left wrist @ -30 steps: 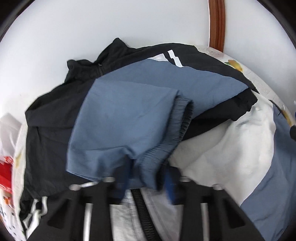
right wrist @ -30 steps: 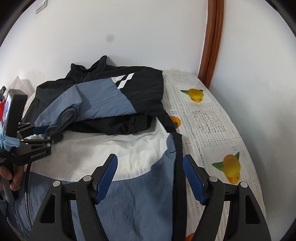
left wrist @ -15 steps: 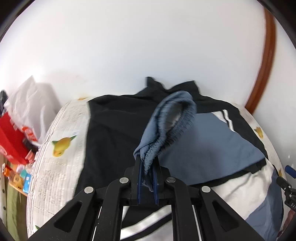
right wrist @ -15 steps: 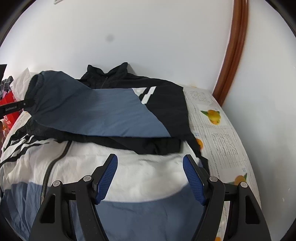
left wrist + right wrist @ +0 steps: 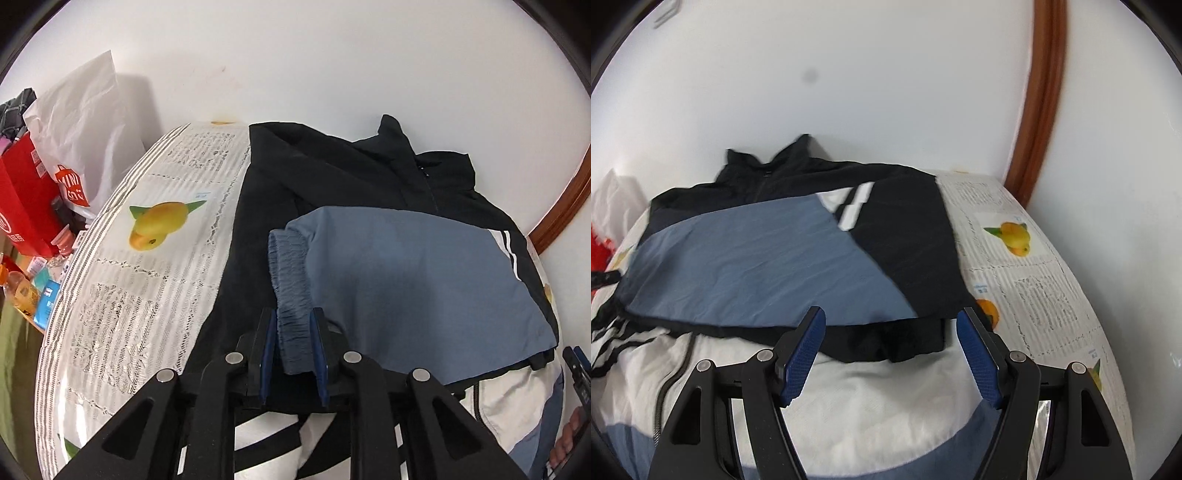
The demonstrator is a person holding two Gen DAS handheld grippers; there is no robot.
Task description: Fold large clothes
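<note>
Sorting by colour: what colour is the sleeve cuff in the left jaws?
Slate blue cuff; clearest in the left wrist view.

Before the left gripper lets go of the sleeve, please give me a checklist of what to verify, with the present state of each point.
1. Left gripper jaws around the ribbed blue elastic cuff: ok.
2. Blue sleeve lies folded across the black jacket chest: ok.
3. Sleeve flat, without big wrinkles: ok.
4. Cuff already resting on the jacket: cannot tell.
5. Right gripper open, holding nothing: ok.
6. White lower part of jacket folded: not ok.
</note>
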